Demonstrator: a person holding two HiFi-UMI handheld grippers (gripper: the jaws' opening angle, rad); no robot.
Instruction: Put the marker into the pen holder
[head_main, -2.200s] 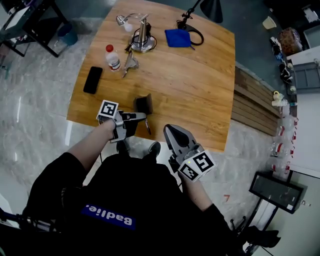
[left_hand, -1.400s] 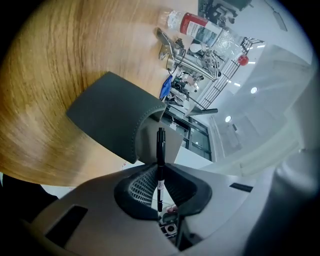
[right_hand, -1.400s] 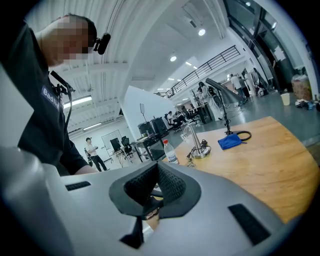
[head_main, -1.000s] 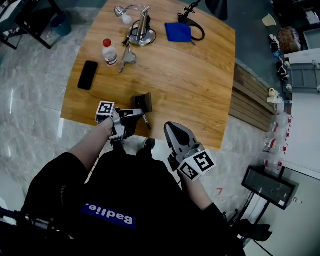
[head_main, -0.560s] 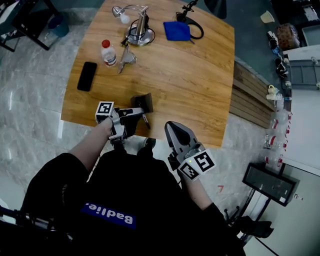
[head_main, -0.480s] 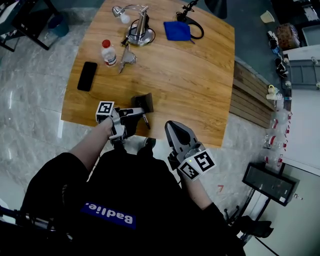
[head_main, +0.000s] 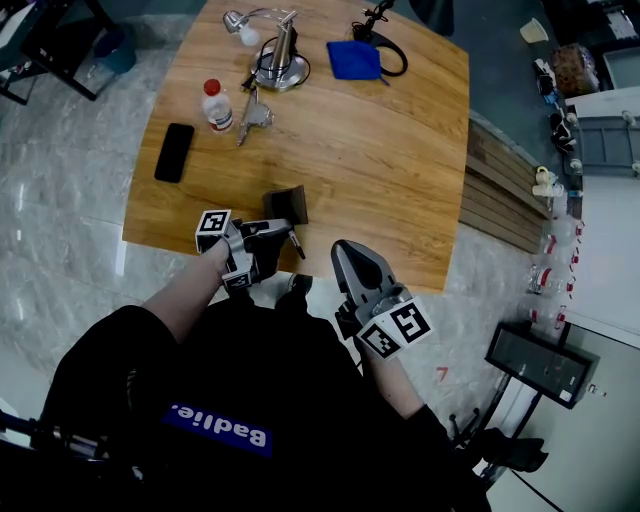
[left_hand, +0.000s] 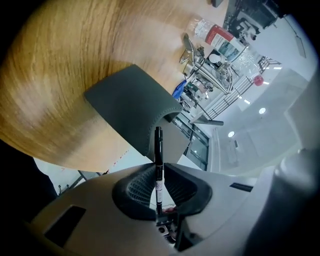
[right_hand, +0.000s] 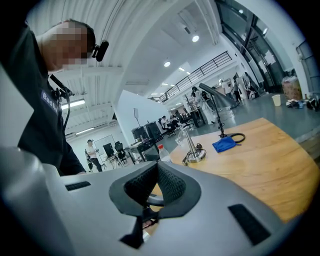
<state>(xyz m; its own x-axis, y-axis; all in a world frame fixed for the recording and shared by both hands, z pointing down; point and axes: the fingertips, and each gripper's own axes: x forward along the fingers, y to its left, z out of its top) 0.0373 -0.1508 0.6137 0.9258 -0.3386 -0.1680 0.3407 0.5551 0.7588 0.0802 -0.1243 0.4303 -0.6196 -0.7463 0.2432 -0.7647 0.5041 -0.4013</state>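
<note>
One marker (left_hand: 158, 150) clamped in left hand-held gripper (left_hand: 159, 175), shifted slightly rightward, right hand-held gripper (right_hand: 157, 174) closed

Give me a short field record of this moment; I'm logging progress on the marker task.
left gripper: shut on the marker
marker: runs along the jaws, tip toward the pen holder, not yet inside it
pen holder: dark, standing on the wooden table near its near edge
right gripper: shut, nothing between the jaws, held near the table's near edge
other items: phone, bottle, blue cloth, all further back on the table
task state: insertion not done
</note>
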